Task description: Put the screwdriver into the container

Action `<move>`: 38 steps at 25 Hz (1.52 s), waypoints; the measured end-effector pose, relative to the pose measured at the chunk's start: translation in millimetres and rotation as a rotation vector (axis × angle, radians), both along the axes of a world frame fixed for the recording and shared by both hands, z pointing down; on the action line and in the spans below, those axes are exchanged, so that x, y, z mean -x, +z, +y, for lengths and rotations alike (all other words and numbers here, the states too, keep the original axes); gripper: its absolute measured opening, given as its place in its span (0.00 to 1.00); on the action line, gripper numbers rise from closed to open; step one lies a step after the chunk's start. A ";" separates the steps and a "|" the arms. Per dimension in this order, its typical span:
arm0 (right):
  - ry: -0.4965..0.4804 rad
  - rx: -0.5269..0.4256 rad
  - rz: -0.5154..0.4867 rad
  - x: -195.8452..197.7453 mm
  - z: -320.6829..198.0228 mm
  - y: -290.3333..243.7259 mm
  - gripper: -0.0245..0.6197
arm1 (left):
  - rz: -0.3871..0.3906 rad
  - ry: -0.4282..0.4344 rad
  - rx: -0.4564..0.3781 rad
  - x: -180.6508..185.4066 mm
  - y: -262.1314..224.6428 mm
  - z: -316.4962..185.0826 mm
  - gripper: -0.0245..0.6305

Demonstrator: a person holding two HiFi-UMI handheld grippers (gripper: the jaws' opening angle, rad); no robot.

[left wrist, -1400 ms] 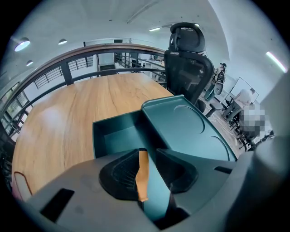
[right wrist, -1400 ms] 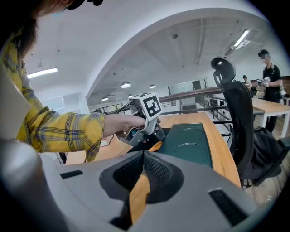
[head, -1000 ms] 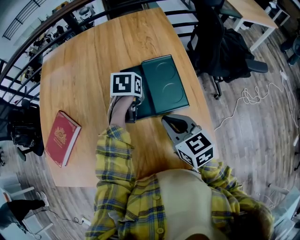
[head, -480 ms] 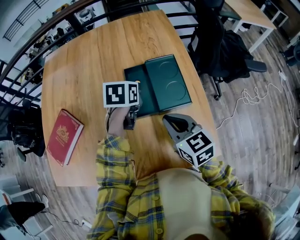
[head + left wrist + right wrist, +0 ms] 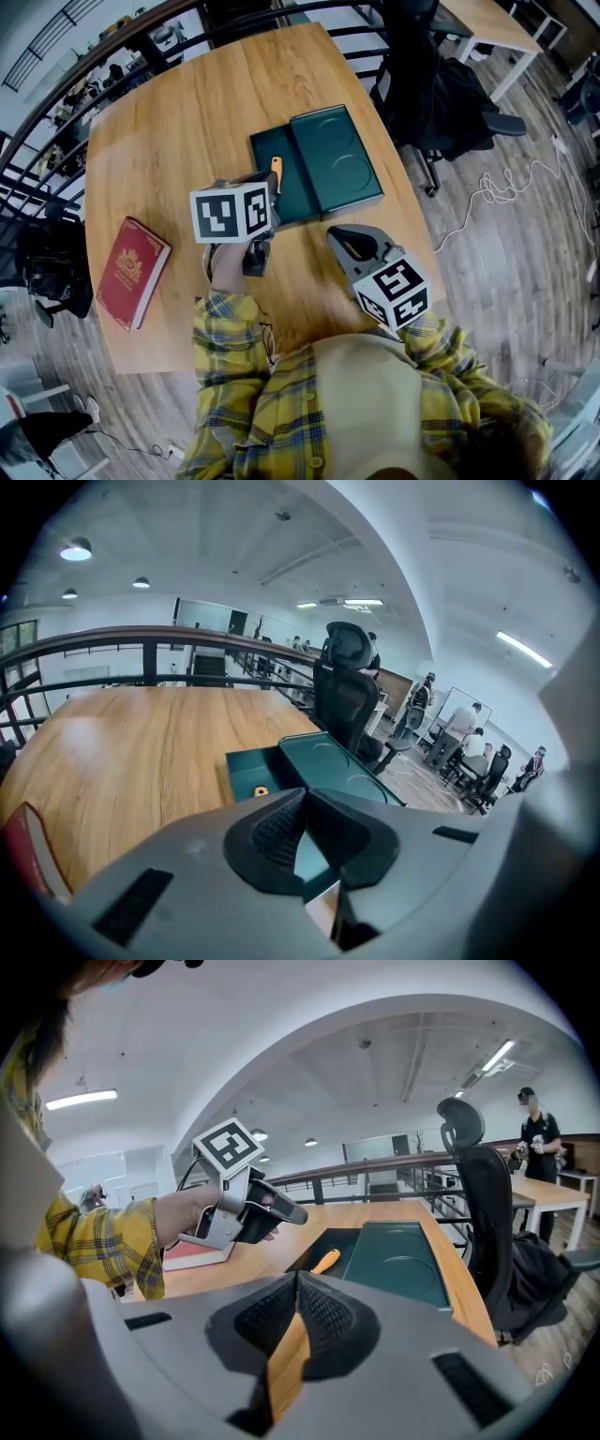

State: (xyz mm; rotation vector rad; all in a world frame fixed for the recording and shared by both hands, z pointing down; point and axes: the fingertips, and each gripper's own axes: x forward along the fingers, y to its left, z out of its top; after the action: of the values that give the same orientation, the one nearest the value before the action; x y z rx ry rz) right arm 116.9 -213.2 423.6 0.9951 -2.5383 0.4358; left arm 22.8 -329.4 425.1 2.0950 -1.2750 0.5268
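Observation:
The orange-handled screwdriver (image 5: 276, 173) lies in the open left compartment of the dark green container (image 5: 336, 169) on the wooden table. From the left gripper view only its orange handle (image 5: 261, 790) shows inside the container (image 5: 328, 761). My left gripper (image 5: 261, 180) hangs above the table just short of the container; its jaws have just been closing, and they are shut with nothing between them. My right gripper (image 5: 334, 233) rests near the container's near corner, shut and empty. The right gripper view shows the screwdriver (image 5: 324, 1261), the container (image 5: 398, 1260) and the left gripper (image 5: 286, 1211).
A red book (image 5: 131, 272) lies near the table's left edge. A black office chair (image 5: 441, 94) stands off the table's right side, with a cable on the floor beyond. A railing (image 5: 56, 103) runs behind the table.
My left gripper has drawn back from the container toward me and risen. The screwdriver, hidden under it before, now lies uncovered in the compartment. The right gripper has stayed put.

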 end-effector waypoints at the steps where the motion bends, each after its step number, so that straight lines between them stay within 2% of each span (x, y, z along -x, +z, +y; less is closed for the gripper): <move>1: 0.002 -0.001 0.001 0.6 1.5 -0.4 0.14 | -0.001 -0.001 -0.016 1.6 -3.4 3.7 0.06; 7: 0.010 -0.007 0.009 2.8 9.2 -2.1 0.14 | 0.036 0.045 -0.123 0.2 -21.3 32.8 0.06; 17: 0.022 -0.023 0.019 7.4 16.2 -5.8 0.14 | 0.049 0.041 -0.203 6.0 -27.1 63.1 0.06; 25: 0.040 -0.034 0.028 8.8 20.6 -8.5 0.14 | 0.017 0.039 -0.212 11.0 -24.3 84.1 0.06; 34: 0.060 -0.043 0.036 12.1 24.5 -11.5 0.14 | -0.084 0.055 -0.236 21.8 -15.7 113.8 0.05; 38: 0.068 -0.045 0.041 12.1 26.8 -10.5 0.14 | -0.095 0.050 -0.228 25.9 -8.0 126.6 0.05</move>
State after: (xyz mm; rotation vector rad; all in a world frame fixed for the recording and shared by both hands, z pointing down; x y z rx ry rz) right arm 104.8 -186.4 413.1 1.0981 -2.4940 0.3752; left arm -3.1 -202.8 417.1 2.3184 -1.3965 0.5298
